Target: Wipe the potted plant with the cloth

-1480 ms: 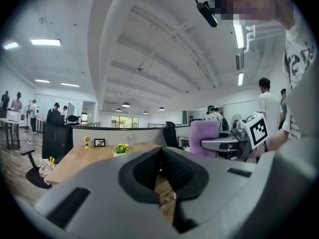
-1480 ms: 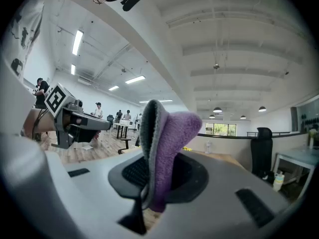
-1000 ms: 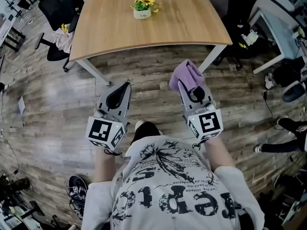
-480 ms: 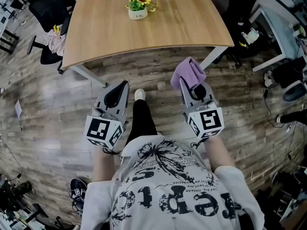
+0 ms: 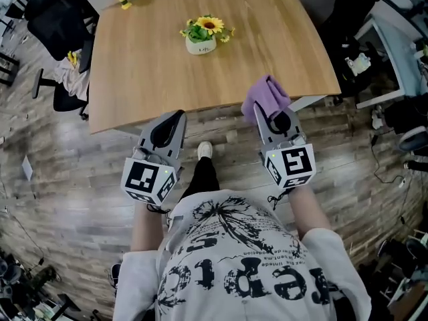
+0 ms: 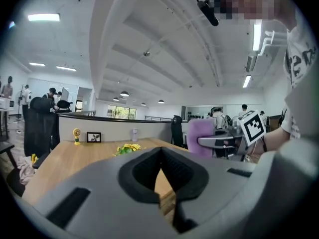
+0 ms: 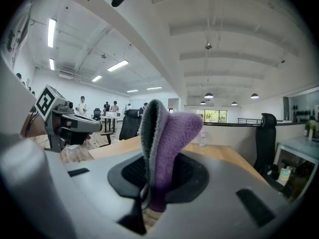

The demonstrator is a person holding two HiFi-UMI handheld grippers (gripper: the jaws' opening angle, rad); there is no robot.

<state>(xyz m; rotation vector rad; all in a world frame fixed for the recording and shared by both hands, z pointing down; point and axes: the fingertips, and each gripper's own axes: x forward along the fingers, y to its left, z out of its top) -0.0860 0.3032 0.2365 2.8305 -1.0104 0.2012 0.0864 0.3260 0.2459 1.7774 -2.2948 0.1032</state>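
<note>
Right now the potted plant (image 5: 204, 35) is standing upright in the upper middle of the head view, on the far half of the tabletop (image 5: 140, 72); its yellow flowers are rising above a small white pot, so its long axis is running straight up. The right gripper (image 5: 267, 112) is hanging to the lower right of it, just over the tabletop's near edge; its jaws are clamping the cloth (image 5: 265, 97), a purple fold that is sticking up past the fingertips. In the right gripper view the cloth (image 7: 167, 143) is filling the middle of the frame between the closed jaws, and the plant is not showing there. The left gripper (image 5: 175, 118) is hanging to the lower left of the plant, at the same near edge, with its 2 jaws pressed together on nothing; in the left gripper view the plant (image 6: 127, 148) is showing low and slightly left of the jaw line, with bare wood in front of it.

So the plant is lying ahead of both grippers and between their 2 lines, well apart from each; in the head view it is sitting somewhat closer to the left gripper's line. Judging from this, the cloth-bearing right gripper is needing to travel up and leftward across the frame to reach the leaves; the empty left gripper is looking well placed to steady the pot.
</note>
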